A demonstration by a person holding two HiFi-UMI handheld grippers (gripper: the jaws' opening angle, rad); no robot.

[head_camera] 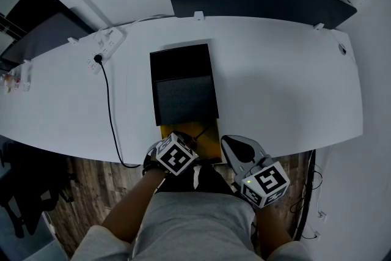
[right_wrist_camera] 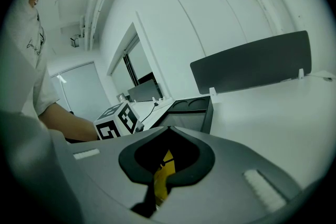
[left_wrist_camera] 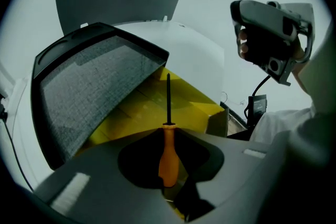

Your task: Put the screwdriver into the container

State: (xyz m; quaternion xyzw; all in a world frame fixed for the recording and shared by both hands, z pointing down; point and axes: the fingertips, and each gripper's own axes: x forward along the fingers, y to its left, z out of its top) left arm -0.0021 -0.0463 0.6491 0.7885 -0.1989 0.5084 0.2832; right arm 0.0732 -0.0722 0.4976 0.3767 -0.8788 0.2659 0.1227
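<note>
An orange-handled screwdriver (left_wrist_camera: pixel 168 157) with a thin black shaft stands upright between the jaws of my left gripper (left_wrist_camera: pixel 168 128), which is shut on the handle. Its tip points out over the yellow inside of the container (left_wrist_camera: pixel 210 110). The container's black lid (left_wrist_camera: pixel 89 92), lined in grey, stands open to the left. In the head view the left gripper (head_camera: pixel 183 147) hovers at the container's near end (head_camera: pixel 183 130), by the table's front edge. My right gripper (head_camera: pixel 244 153) hangs just right of it, with its jaws (right_wrist_camera: pixel 168 131) closed together on nothing. The right gripper (left_wrist_camera: pixel 273 34) also shows from the left gripper view.
The white curved table (head_camera: pixel 281 82) carries a power strip (head_camera: pixel 107 46) at the back left, and a black cable (head_camera: pixel 110 107) runs from it over the front edge. A dark partition panel (head_camera: pixel 256 0) stands behind the table. Small items (head_camera: pixel 15 79) sit at far left.
</note>
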